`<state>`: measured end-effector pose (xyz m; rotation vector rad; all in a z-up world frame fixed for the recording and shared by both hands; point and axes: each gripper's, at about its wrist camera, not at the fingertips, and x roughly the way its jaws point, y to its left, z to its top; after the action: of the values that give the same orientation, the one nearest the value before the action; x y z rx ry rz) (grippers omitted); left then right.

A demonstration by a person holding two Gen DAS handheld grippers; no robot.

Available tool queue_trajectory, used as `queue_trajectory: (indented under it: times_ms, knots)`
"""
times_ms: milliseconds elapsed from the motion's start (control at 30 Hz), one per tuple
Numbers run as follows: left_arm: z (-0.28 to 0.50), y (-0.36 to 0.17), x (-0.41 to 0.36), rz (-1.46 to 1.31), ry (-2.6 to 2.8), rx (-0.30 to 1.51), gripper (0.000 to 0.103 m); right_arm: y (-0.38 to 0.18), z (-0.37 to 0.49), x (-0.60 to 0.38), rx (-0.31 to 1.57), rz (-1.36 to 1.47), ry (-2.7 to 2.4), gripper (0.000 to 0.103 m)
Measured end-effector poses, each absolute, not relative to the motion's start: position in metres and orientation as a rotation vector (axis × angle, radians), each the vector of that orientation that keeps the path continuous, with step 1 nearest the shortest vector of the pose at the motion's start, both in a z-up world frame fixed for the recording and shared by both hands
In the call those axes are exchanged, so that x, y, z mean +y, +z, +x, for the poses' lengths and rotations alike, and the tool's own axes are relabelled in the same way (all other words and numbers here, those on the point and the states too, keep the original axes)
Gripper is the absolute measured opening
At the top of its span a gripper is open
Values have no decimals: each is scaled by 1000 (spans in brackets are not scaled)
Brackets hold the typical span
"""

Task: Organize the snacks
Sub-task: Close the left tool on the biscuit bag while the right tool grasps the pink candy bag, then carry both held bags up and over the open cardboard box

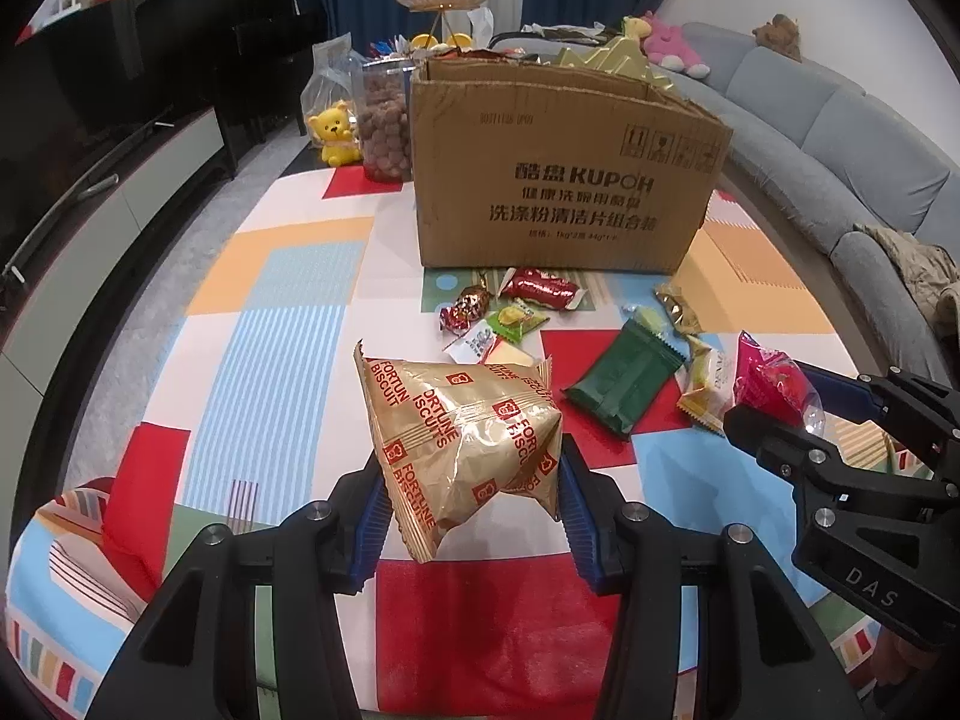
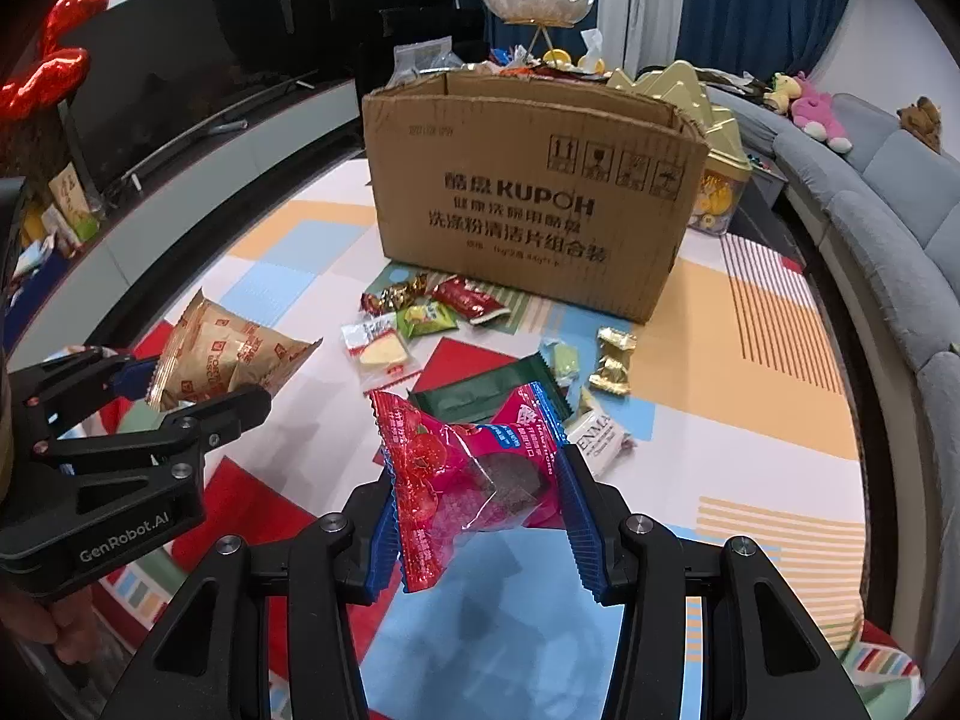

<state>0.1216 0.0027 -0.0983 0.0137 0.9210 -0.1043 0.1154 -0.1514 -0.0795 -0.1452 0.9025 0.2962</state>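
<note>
1. Left gripper (image 1: 471, 516) was clamped on a gold biscuit bag (image 1: 462, 438), blue pads pressed into both sides; the bag hung clear of the mat (image 1: 270, 348).
2. Right gripper (image 2: 480, 525) was clamped on a pink snack pack (image 2: 468, 474), also off the mat.
3. Key relation: the box (image 1: 564, 180) stood ahead of both sets of jaws, farther back on the mat, open top facing up. Both grippers pointed down at a slant toward it. Judged next move: carry both packs forward over the rim and drop them in. Neither hand looked clearly nearer.
4. The biscuit bag's long axis ran roughly up-down between the pads; the pink pack sat tilted, its top leaning left.
5. Loose snacks lay between grippers and box: green pack (image 1: 624, 378), red pack (image 1: 537, 288), small candies.
6. Readable text: "FORTUNE BISCUITS" on the gold bag; "KUPOH" plus Chinese lines on the box; "GenRobot.AI" on the left gripper body; "DAS" on the right one. Pink pack print was too small to read.
</note>
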Motion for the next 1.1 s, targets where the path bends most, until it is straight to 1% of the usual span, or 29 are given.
queue_trajectory:
  times_ms: [600, 1100]
  knots:
    - [124, -57, 1, -9, -89, 867, 49, -33, 118, -162, 846, -90, 241, 48]
    - [148, -22, -7, -26, -95, 819, 49, 2, 134, -171, 791, -36, 203, 48]
